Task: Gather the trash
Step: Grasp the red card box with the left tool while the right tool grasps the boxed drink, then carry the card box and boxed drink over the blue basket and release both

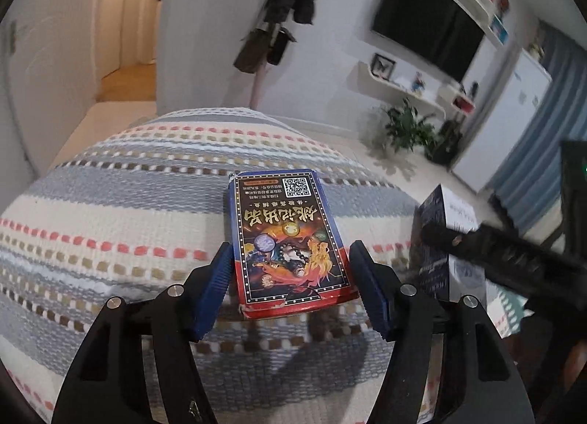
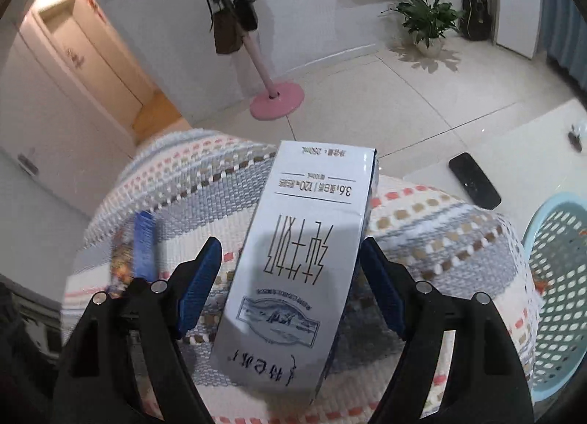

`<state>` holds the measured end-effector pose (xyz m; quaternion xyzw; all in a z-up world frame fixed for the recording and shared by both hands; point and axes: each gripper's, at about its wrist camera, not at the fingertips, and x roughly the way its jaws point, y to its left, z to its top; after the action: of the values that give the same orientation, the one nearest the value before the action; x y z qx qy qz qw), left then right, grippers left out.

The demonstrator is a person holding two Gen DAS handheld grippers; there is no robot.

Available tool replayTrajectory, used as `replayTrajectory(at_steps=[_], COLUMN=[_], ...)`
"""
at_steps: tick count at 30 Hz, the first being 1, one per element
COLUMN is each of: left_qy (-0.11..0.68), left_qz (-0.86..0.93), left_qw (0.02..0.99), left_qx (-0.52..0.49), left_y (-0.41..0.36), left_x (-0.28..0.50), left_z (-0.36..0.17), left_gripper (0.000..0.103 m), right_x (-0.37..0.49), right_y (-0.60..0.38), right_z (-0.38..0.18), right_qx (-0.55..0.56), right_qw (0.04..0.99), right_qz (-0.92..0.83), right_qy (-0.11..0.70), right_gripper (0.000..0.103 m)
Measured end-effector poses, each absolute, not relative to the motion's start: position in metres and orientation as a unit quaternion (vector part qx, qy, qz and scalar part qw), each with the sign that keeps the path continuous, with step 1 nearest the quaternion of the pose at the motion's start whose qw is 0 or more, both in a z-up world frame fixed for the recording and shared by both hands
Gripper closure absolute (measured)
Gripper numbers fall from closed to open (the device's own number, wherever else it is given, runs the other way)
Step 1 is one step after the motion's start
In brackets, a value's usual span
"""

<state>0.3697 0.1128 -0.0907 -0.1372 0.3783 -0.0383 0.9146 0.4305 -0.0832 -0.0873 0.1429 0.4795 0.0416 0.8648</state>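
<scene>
2 claws | left claw [image 1: 290, 277] straddles card box [image 1: 290, 240] | right claw [image 2: 290, 284] seemingly touching milk carton [image 2: 293, 258]

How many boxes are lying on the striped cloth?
2. The colourful card box lies between the open fingers of the left gripper. The white milk carton lies between those of the right gripper. Others may be hidden.
</scene>
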Motion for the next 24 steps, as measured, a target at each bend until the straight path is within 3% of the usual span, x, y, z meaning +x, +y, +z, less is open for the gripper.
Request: replayTrajectory(at_steps=[10, 15, 19, 24], left_qy=[0.354, 0.346, 0.343, 0.316], left_qz=[-0.048, -0.069, -0.140, -0.185], left_qw=[0.926, 0.929, 0.914, 0.921], left_qx=[-0.120, -0.112, -0.163, -0.129], left_y=[0.104, 0.092, 0.081, 0.032], left_x=[0.361, 0.352, 0.337, 0.309], left_z=[-0.085, -0.078, -0.061, -0.029], left_gripper=[0.041, 0.041, 0.041, 0.041], right_x=[0.401, 0.361, 0.331, 0.300], right_y=[-0.085, -0.113, -0.144, -0.189], right_z=[-0.087, -0.071, -0.050, -0.025], right_qx=[0.094, 0.098, 0.113, 0.152], right_qw=[0.874, 0.885, 0.899, 0.906], right_qz=[0.050, 0.061, 0.051, 0.050], right_qy=[0.473, 0.452, 0.420, 0.391], right_gripper=[0.047, 0.047, 0.047, 0.047])
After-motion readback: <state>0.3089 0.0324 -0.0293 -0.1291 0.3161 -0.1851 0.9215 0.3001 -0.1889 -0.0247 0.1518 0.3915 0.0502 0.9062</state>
